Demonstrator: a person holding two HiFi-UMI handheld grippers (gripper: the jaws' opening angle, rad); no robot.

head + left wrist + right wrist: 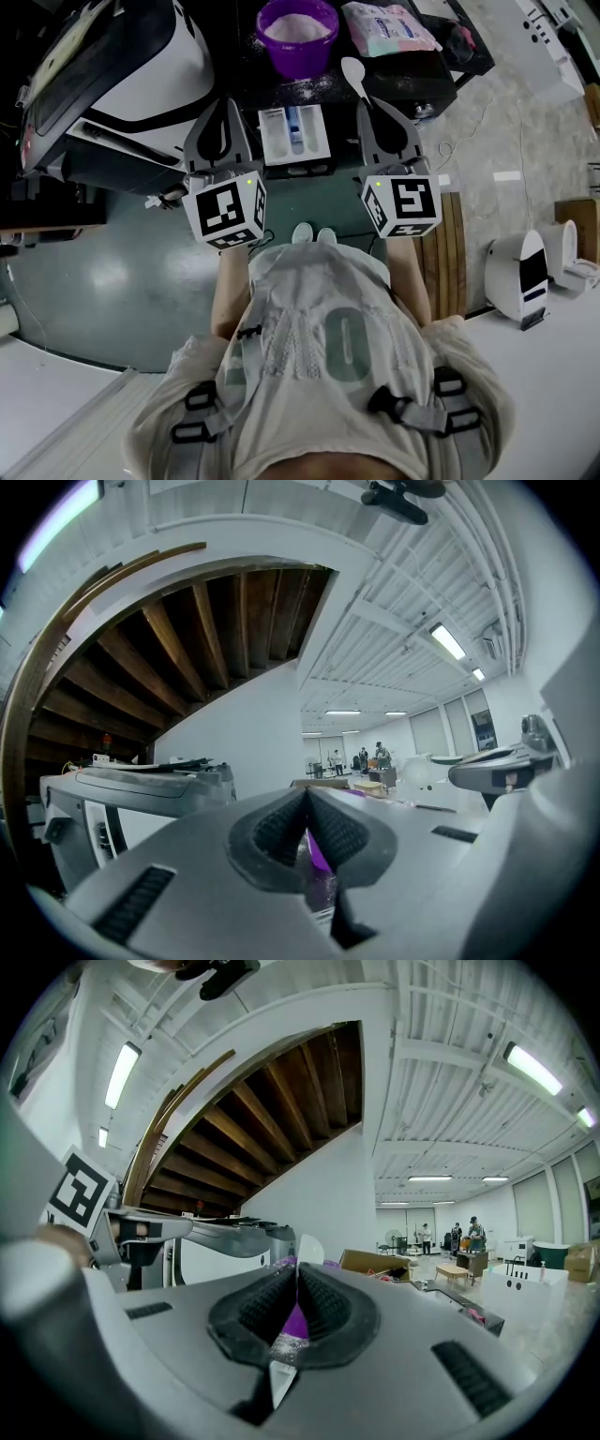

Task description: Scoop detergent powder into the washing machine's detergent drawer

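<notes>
Right tongs (296, 1283) pinch the spoon (282, 1380); only head view shows the drawer (293, 137).

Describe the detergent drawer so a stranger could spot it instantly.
Find the washing machine, then the dark table beside it. In the head view, just below the purple bowl of powder, lies the detergent drawer: a white rectangular tray, the only thing divided into compartments, one blue.

The scene is looked down on steeply from overhead in the head view. Each gripper view is aimed level along its jaws from close behind. The purple tub (297, 33) is shared by all 3 views, the spoon (354, 75) by 2.
</notes>
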